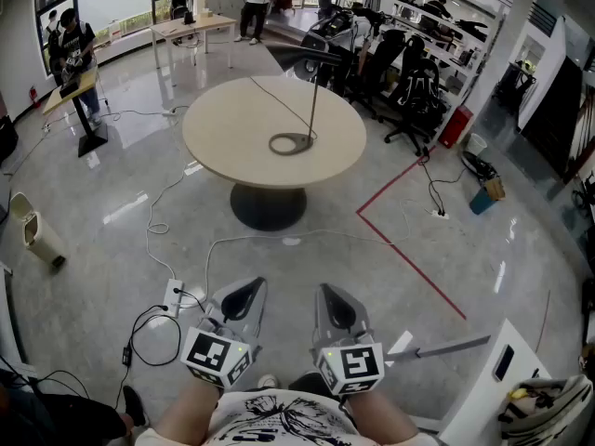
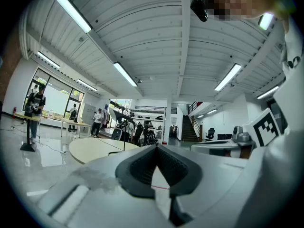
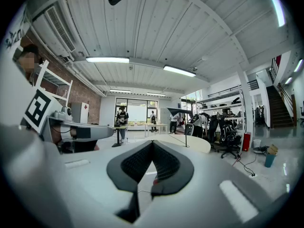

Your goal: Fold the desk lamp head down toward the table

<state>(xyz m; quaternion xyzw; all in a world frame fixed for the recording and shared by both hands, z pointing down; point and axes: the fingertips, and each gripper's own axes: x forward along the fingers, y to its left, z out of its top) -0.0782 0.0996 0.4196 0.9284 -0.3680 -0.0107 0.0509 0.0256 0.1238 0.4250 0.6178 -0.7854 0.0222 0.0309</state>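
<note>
A black desk lamp (image 1: 311, 110) stands on the round beige table (image 1: 232, 137) several steps ahead. Its ring base (image 1: 291, 143) rests near the table's middle, a thin stem rises from it, and the flat head (image 1: 311, 56) sits level at the top. Its cable trails off toward the table's far side. Both grippers hang low near my body, far from the lamp. The left gripper (image 1: 253, 288) and the right gripper (image 1: 330, 292) are shut with nothing in them. In the left gripper view the lamp (image 2: 122, 120) shows small above the table (image 2: 95, 150); the right gripper view shows the lamp (image 3: 183, 114) on the table (image 3: 192, 142).
A red tape line (image 1: 409, 254) runs across the glossy floor right of the table. A power strip with cables (image 1: 173, 295) lies at front left, and a bin (image 1: 33, 230) stands at far left. Office chairs (image 1: 409, 91) and people stand beyond the table. A white unit (image 1: 493, 370) is at my right.
</note>
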